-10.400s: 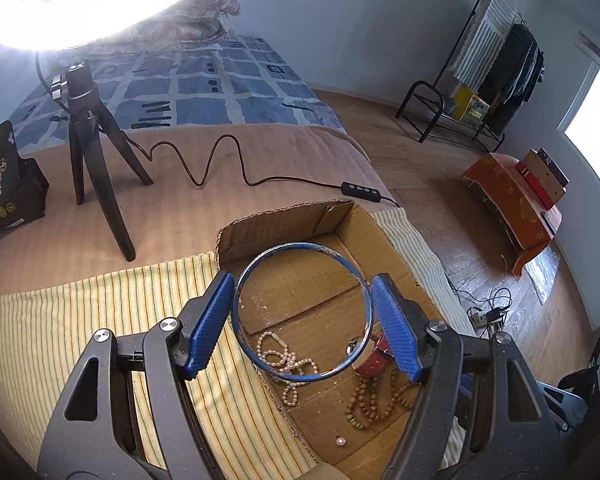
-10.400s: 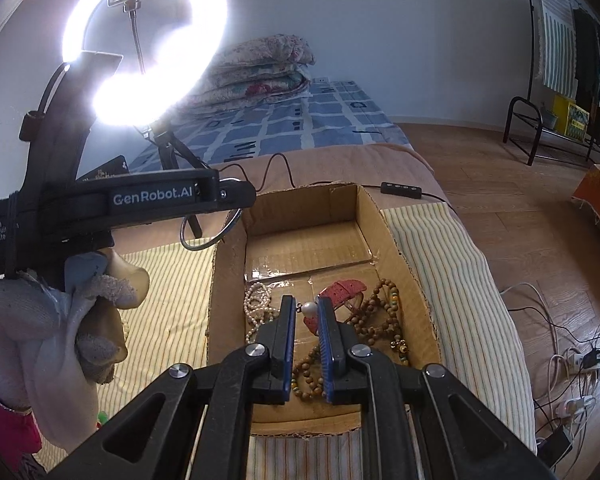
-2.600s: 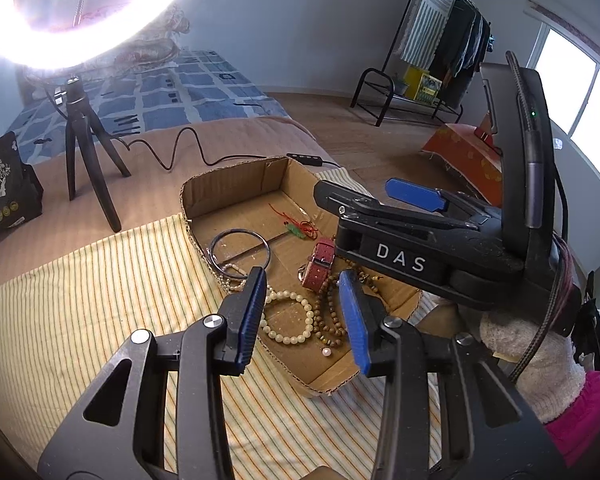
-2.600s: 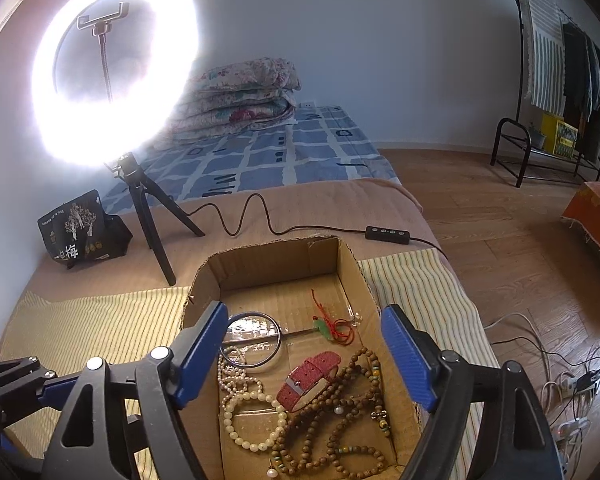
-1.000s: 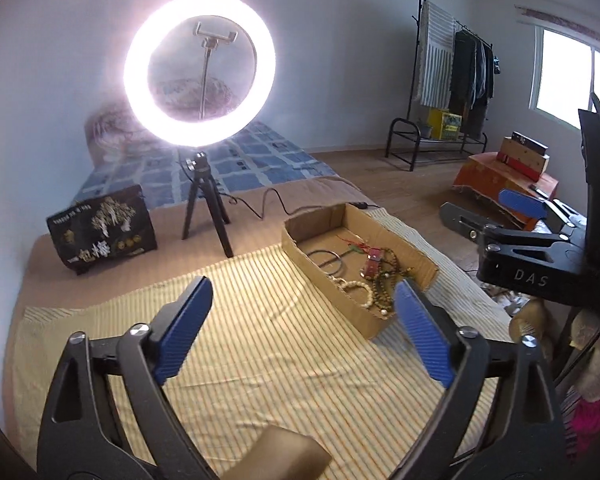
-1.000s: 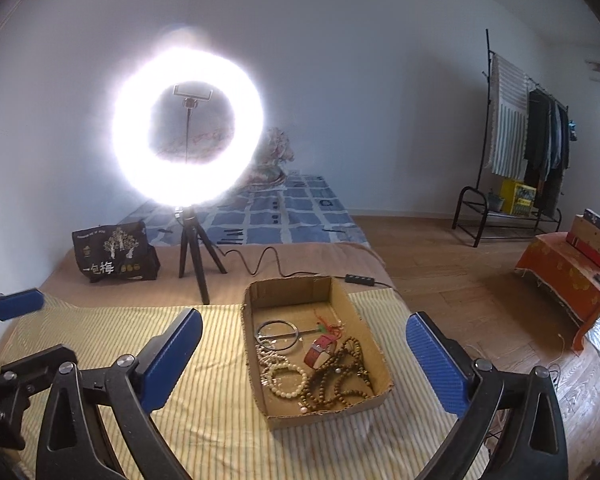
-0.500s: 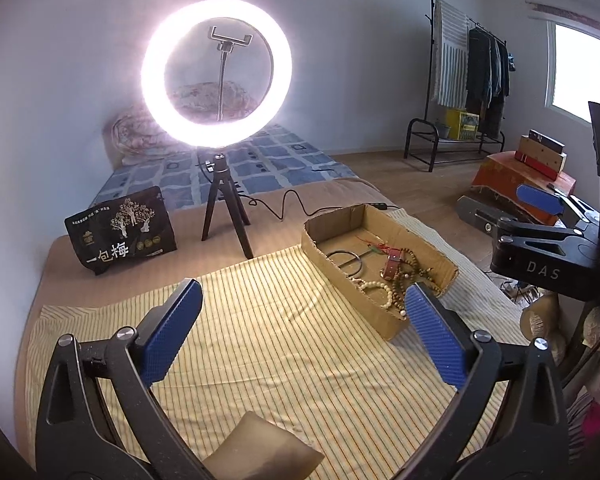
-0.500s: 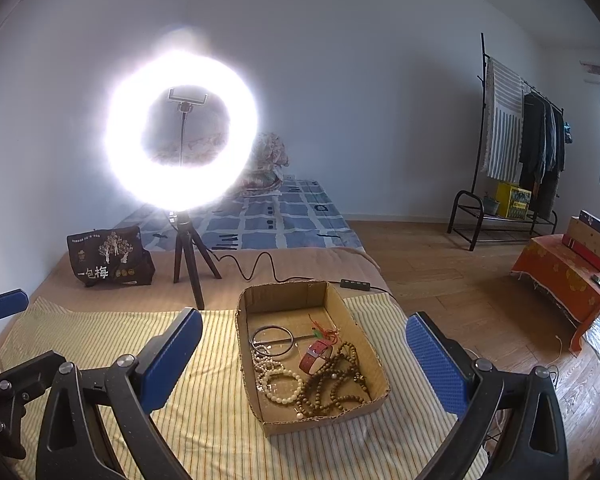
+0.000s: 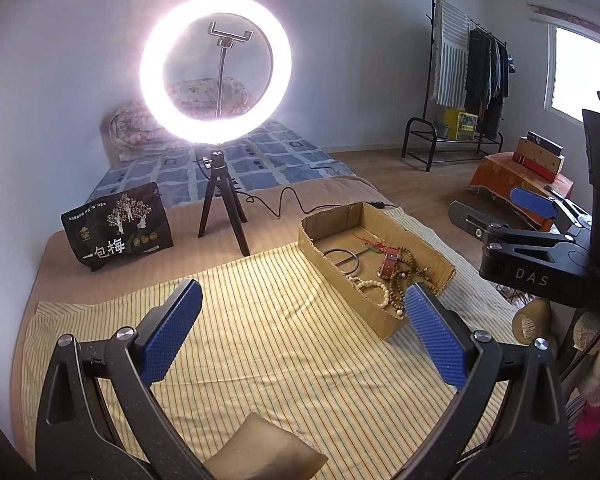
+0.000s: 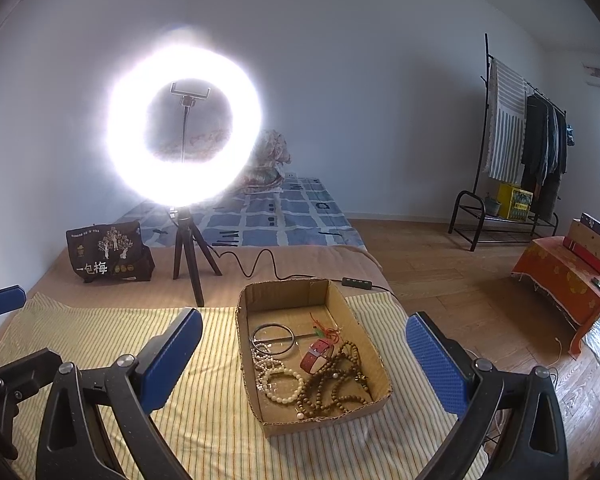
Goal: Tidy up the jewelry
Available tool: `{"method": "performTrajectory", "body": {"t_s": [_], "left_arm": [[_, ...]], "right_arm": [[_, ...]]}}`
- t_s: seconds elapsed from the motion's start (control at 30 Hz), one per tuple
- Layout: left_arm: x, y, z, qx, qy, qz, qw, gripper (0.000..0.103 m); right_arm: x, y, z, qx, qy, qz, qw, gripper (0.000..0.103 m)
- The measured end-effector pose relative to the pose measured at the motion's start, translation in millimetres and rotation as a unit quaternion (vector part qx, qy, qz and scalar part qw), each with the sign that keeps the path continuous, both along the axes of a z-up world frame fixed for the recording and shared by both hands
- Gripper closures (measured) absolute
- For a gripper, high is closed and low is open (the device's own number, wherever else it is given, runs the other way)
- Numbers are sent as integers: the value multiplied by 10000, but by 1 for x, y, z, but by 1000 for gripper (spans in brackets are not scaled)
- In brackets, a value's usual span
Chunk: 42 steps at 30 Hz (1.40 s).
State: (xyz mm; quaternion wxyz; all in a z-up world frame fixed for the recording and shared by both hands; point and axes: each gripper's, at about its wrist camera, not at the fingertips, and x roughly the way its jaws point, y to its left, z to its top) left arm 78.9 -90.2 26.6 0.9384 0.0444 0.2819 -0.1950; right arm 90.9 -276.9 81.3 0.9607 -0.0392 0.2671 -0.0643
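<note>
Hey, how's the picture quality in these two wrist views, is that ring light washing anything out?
Right wrist view: the ring light blooms into a soft halo and hazes the wall, yet the jewelry in the cardboard box stays readable. Left wrist view: the glare is tighter; fisheye bends the clothes rack.

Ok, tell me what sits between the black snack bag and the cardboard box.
The ring light's black tripod stands between the snack bag and the cardboard box, its cable snaking toward the box. The right wrist view shows it best.
</note>
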Motion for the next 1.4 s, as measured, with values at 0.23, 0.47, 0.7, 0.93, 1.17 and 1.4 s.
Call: {"method": "performTrajectory", "body": {"t_s": [0.23, 0.47, 0.7, 0.93, 1.17, 1.4], "left_arm": [[0, 1, 1, 6, -2, -2, 10000, 0], [1, 2, 2, -25, -22, 31, 10000, 0], [1, 4, 1, 8, -27, 38, 10000, 0], [2, 6, 0, 21, -83, 63, 9999, 0], [2, 8, -1, 29, -108, 103, 9999, 0], [4, 10, -2, 54, -101, 181, 9998, 0]], "right_arm": [[0, 0, -1, -8, 6, -15, 10000, 0], [0, 0, -2, -19, 20, -22, 10000, 0], [-3, -4, -5, -16, 45, -24, 10000, 0], [-3, -4, -5, -36, 62, 1, 10000, 0], [-2, -5, -7, -58, 99, -20, 9999, 0], [-1, -5, -8, -71, 121, -19, 9999, 0]]}}
